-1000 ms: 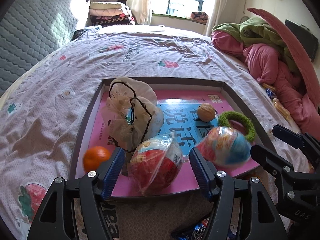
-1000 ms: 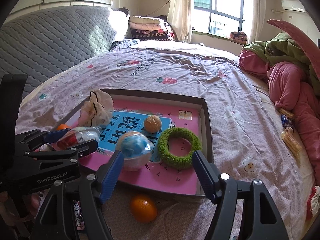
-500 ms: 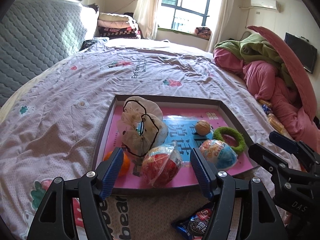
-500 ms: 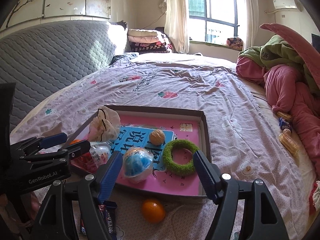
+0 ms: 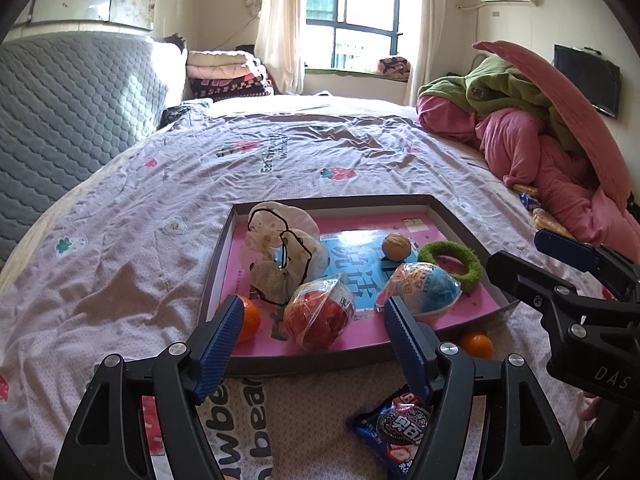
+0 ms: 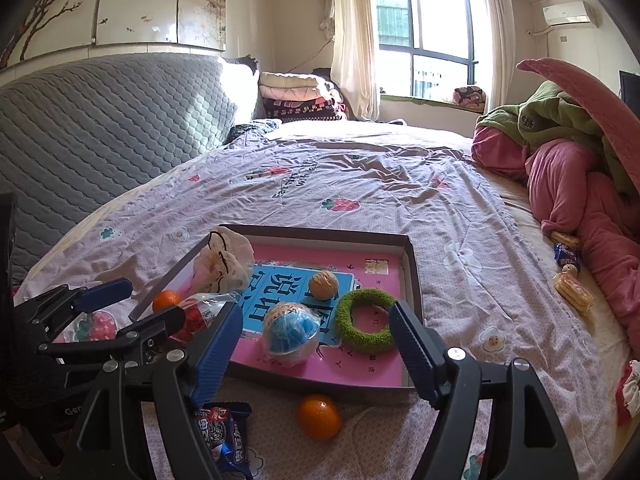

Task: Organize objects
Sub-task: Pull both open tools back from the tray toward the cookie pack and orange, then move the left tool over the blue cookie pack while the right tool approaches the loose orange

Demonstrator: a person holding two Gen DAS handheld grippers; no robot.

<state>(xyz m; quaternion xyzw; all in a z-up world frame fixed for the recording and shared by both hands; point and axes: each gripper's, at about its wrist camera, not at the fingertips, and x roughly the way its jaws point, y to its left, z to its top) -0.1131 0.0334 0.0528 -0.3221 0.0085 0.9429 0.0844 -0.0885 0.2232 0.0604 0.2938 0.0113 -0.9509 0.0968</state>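
Note:
A shallow box (image 5: 224, 256) (image 6: 414, 276) with a pink floor lies on the bed. It holds a red wrapped ball (image 5: 320, 314), a blue wrapped ball (image 5: 424, 288) (image 6: 290, 330), a green ring (image 5: 452, 258) (image 6: 364, 318), a walnut (image 5: 396, 246) (image 6: 323, 285), a white bag (image 5: 280, 248) (image 6: 222, 262) and an orange (image 5: 250, 322) (image 6: 166, 300). A second orange (image 6: 319, 416) (image 5: 476, 345) and a cookie packet (image 5: 396, 428) (image 6: 224, 436) lie on the sheet in front. My left gripper (image 5: 312, 332) and right gripper (image 6: 316, 344) are open and empty, held back from the box.
A pink and green quilt pile (image 5: 540, 120) (image 6: 568, 152) fills the right side. Small snack packs (image 6: 568, 264) lie beside it. A grey padded headboard (image 5: 60, 112) rises at left. Folded blankets (image 6: 300, 96) sit at the far end.
Both grippers have drawn back and up from the box. The red ball stays in the box. The cookie packet and loose orange have come into view.

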